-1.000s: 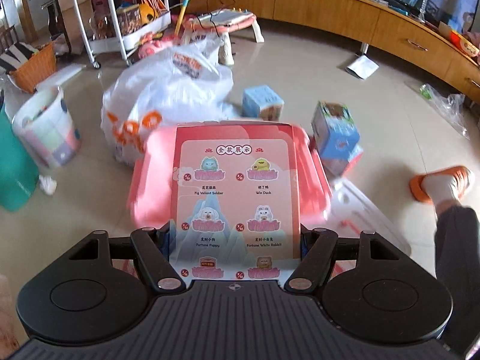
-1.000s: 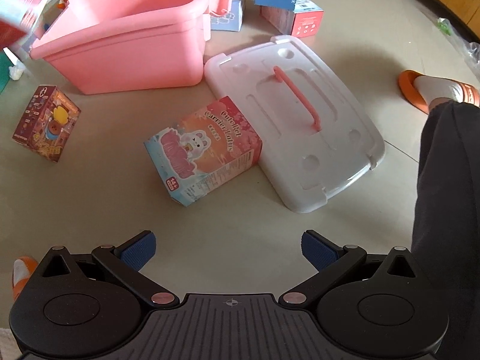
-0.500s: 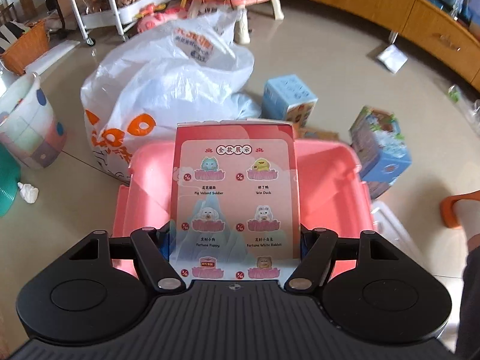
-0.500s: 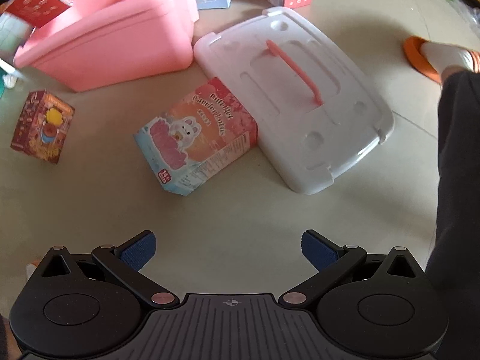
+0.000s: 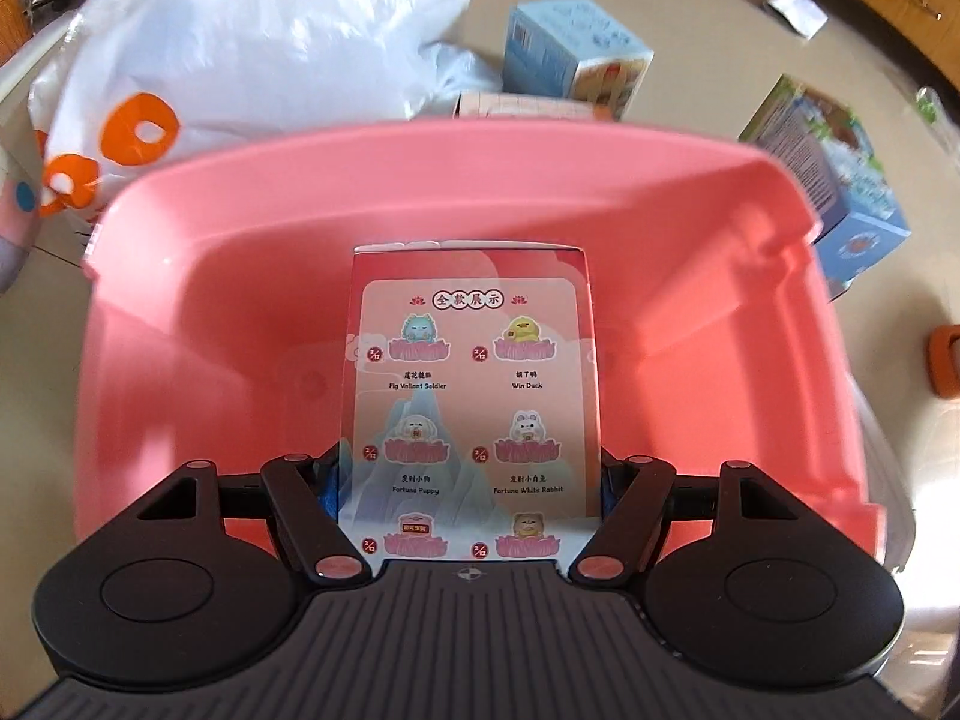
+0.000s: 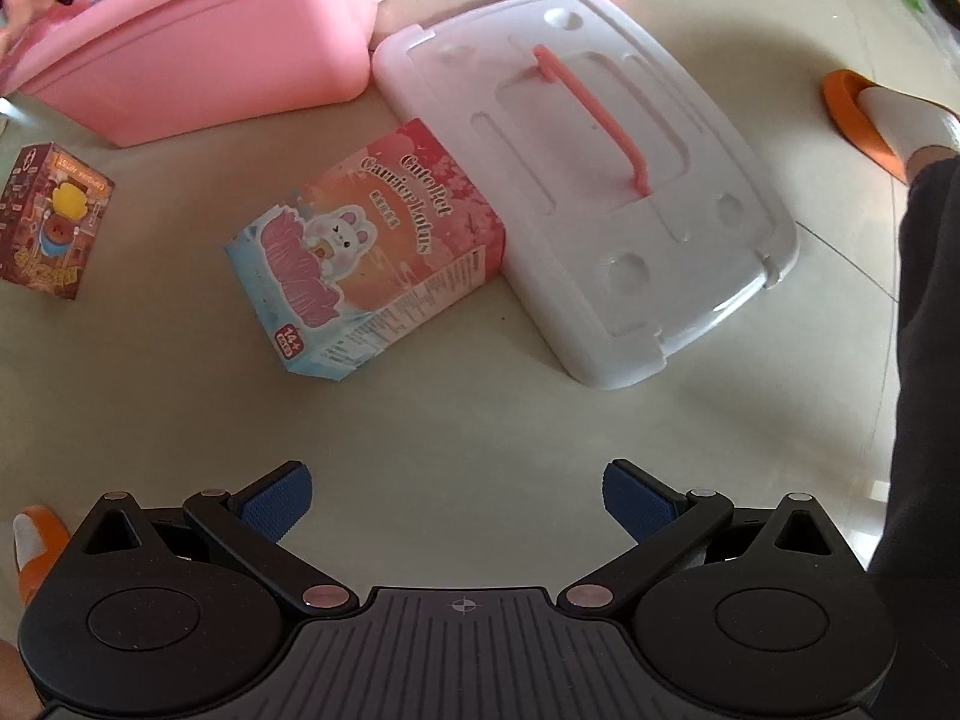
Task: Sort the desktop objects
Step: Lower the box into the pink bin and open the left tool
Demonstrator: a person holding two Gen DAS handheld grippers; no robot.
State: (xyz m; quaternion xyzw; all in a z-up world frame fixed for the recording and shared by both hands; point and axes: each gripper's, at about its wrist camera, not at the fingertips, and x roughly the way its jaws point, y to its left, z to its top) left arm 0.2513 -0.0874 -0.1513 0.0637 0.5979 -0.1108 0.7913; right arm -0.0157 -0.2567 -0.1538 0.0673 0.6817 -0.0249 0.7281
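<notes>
1. Bin first, from the left wrist view: the pink bin (image 5: 420, 180) fills the frame, and the left tool (image 5: 471, 480) is pointing steeply down into it. Its pads are pressed against both sides of a red figure box (image 5: 471, 384), printed face up toward the camera, the box sitting inside the bin's opening. I can't tell if the box touches the bottom. Beyond the far rim, a white plastic bag (image 5: 258, 42) with orange print and a light blue box (image 5: 570, 54) on the floor; another blue box (image 5: 840, 180) off to the right.

2. Right wrist view now: the right tool (image 6: 456, 501) hangs over bare floor, blue pads spread wide, nothing between them. Ahead lies a pink-and-blue rabbit box (image 6: 366, 252) on its side, touching the edge of the white lid (image 6: 690, 252) with its pink handle. The pink bin (image 6: 210, 60) sits upper left, and a dark red box (image 6: 51, 219) lies apart at the left. An orange slipper (image 6: 864, 120) shows at right.
</notes>
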